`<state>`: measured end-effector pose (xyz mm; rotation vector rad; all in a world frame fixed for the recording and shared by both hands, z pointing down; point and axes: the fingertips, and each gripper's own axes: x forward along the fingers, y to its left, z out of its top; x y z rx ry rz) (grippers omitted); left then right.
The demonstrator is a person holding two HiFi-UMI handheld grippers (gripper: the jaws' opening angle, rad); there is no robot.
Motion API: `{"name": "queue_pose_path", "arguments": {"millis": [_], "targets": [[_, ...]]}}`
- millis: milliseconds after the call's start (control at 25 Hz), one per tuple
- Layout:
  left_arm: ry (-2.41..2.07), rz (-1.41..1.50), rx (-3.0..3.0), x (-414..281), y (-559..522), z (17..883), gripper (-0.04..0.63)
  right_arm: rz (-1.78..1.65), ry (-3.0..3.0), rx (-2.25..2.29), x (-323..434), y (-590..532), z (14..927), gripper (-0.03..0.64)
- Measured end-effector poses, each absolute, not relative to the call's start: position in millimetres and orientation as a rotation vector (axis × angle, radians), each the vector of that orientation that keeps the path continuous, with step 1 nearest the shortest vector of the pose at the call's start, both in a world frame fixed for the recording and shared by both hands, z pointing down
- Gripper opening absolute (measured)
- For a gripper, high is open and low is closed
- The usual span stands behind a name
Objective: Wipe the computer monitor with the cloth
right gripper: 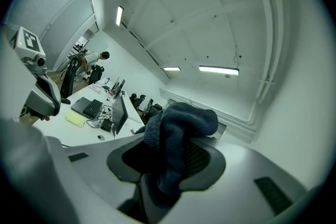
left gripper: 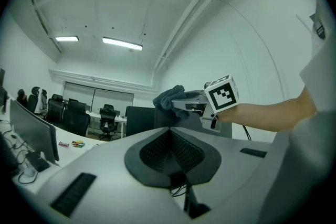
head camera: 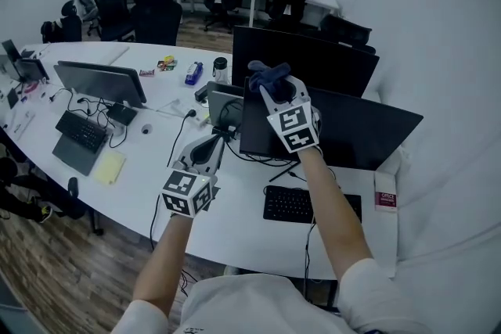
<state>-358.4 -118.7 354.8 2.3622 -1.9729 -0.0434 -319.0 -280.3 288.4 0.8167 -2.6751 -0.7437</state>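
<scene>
The right gripper (head camera: pixel 276 87) is up at the top edge of the monitor (head camera: pixel 362 134), near the monitor's left corner. Its jaws are closed on a dark blue cloth (head camera: pixel 268 74), and the cloth bunches up between them and sticks out past the tips. The cloth sits right at the monitor's top edge, but I cannot tell if it touches the screen. The left gripper (head camera: pixel 212 145) is lower down, to the left of the monitor and over the white bench (head camera: pixel 141 164). Its jaws are pressed together with nothing between them. A black keyboard (head camera: pixel 300 205) lies on the bench just in front of the monitor. A second dark monitor (head camera: pixel 313 59) stands close behind the first one. Wires run across the bench to the left of the monitor.
</scene>
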Motion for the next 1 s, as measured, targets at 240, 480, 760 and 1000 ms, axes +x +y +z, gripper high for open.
{"name": "queue_pose_path", "arguments": {"millis": [240, 480, 760, 1000], "targets": [[-2.011, -0.055, 2.314, -379, -108, 363, 0.005, -0.767, -2.677, 0.785, -346, -270, 289, 0.152], [-2.028, -0.069, 2.301, -388, -103, 366, 0.005, -0.918, -2.613, 0.719, -373, -251, 297, 0.153], [-2.031, -0.055, 2.272, -397, -95, 378, 0.005, -0.903, -2.566, 0.653, -389, -242, 341, 0.152], [-2.026, -0.033, 2.248, -403, -93, 390, 0.005, -0.827, -2.559, 0.676, -387, -249, 370, 0.152]]}}
